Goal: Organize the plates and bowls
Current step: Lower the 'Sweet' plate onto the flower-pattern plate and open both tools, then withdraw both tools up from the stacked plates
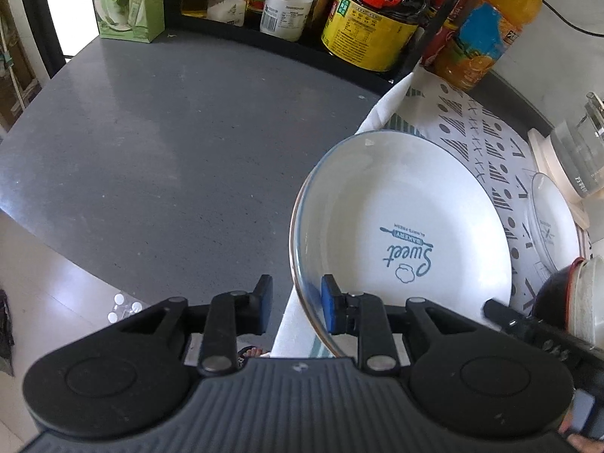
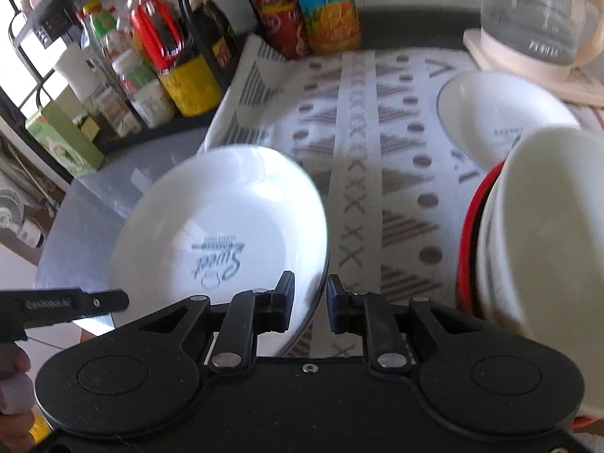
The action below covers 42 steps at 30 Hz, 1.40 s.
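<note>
A dark kitchen counter (image 1: 151,151) carries a patterned cloth (image 2: 358,132) along its right side, with bottles crowded at the back edge. A white plate (image 1: 396,207) printed "Sweet" hangs tilted over the cloth's left edge, seemingly lifted clear. A stack of bowls (image 2: 547,226), white with a red one among them, stands at the cloth's near right corner. A single bowl (image 2: 490,113) sits behind it toward the far right corner. The left gripper (image 1: 296,304) is narrowed on the plate's near rim, one blue pad against the inner wall. The right gripper (image 2: 309,302) straddles the rim further round with a slim gap; whether it pinches cannot be told through the blur. The step looks like carrying the plate to its resting place. Doing it well likely means keeping the rim deep between the pads and the plate level. It should come down gently, well clear of the bowls
</note>
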Motion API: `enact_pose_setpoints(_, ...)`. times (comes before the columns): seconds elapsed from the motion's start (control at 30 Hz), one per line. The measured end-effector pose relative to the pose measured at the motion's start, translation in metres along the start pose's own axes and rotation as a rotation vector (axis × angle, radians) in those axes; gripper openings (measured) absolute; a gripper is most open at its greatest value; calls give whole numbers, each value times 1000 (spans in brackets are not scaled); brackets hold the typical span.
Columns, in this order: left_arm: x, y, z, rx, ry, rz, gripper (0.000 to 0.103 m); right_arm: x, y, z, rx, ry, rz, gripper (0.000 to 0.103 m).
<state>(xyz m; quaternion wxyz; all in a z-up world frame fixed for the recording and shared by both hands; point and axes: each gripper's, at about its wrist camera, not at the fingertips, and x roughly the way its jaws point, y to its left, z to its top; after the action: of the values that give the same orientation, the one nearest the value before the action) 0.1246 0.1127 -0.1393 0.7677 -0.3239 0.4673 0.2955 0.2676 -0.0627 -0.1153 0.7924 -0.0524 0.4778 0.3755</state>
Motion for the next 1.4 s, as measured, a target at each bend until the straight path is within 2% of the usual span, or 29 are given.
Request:
enact_pose_setpoints(0.07, -1, -3, 1, 15, -5, 19, 24, -8, -2, 4, 3, -21, 16, 23)
enact_pose_setpoints(0.13, -3, -5, 4, 13, -8, 22, 25, -14, -5, 6, 11, -38, 32, 34)
enact_pose_setpoints(0.2, -7, -8, 5, 14, -19, 20, 29, -24, -6, 8, 3, -73, 62, 57)
enact_pose_setpoints(0.23, -10, -10, 6, 17, -28, 23, 33, -30, -6, 9, -1, -97, 76, 60)
enact_pose_setpoints(0.3, -17, -14, 6, 13, -49, 30, 43, -39, -10, 12, 7, -126, 98, 78)
enact_pose_setpoints(0.37, -23, -17, 6, 4, -64, 29, 53, -50, -15, 15, 22, -163, 109, 90)
enact_pose_setpoints(0.43, -28, -21, 7, 0, -76, 30, 56, -60, -20, 18, 22, -195, 114, 94)
enact_pose_setpoints(0.5, -36, -25, 6, -4, -96, 24, 66, -71, -25, 20, 21, -223, 124, 102)
enact_pose_setpoints(0.57, -44, -30, 5, -11, -122, 17, 79, -81, -30, 21, 24, -259, 127, 103)
enact_pose_setpoints(0.67, -55, -38, 3, -18, -152, 9, 87, -95, -42, 19, 38, -295, 119, 103)
enact_pose_setpoints(0.8, -69, -50, -5, -15, -196, -6, 93, -113, -58, 11, 59, -350, 106, 103)
enact_pose_setpoints(0.9, -79, -63, -14, 3, -225, -9, 102, -125, -71, 4, 51, -372, 60, 103)
enact_pose_setpoints(1.0, -85, -76, -25, 15, -245, -14, 103, -137, -84, -5, 41, -385, 11, 103)
enact_pose_setpoints(1.4, -111, -137, -54, 146, -337, -82, 103, -171, -124, -21, 85, -456, -40, 103)
